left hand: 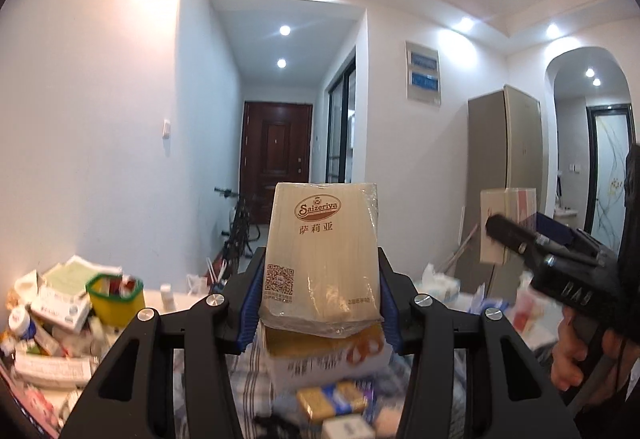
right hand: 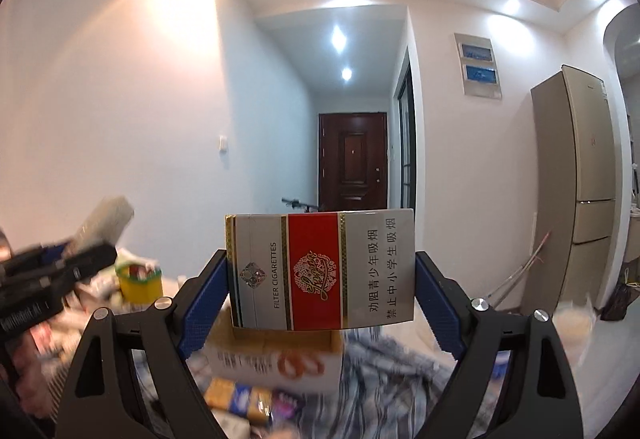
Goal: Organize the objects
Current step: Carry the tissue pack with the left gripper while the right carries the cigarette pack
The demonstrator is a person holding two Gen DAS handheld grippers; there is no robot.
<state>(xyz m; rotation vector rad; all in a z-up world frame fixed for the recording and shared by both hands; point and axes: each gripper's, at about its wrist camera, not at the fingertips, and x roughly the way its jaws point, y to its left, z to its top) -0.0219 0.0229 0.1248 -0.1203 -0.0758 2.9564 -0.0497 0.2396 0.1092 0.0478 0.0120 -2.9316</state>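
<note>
Left wrist: left tool (left hand: 320,293) narrow, pinching toothpick pack (left hand: 322,251). Right tool (right hand: 320,289) wide, clamping cigarette pack (right hand: 320,271).

Black angular gripper frames (left hand: 320,303), silver round screws (left hand: 217,299), ribbed blue fingers (left hand: 249,313), white lettering on the side.

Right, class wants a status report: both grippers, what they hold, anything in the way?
Left gripper shut on Saizeriya packet. Right gripper shut on cigarette pack. Open carton below; nothing blocking.

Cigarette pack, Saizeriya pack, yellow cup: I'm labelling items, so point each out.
cigarette pack (right hand: 320,273): right wrist view, red centre panel.
Saizeriya pack (left hand: 320,251): left wrist view, front face below logo.
yellow cup (left hand: 116,299): left wrist view, side wall.
</note>
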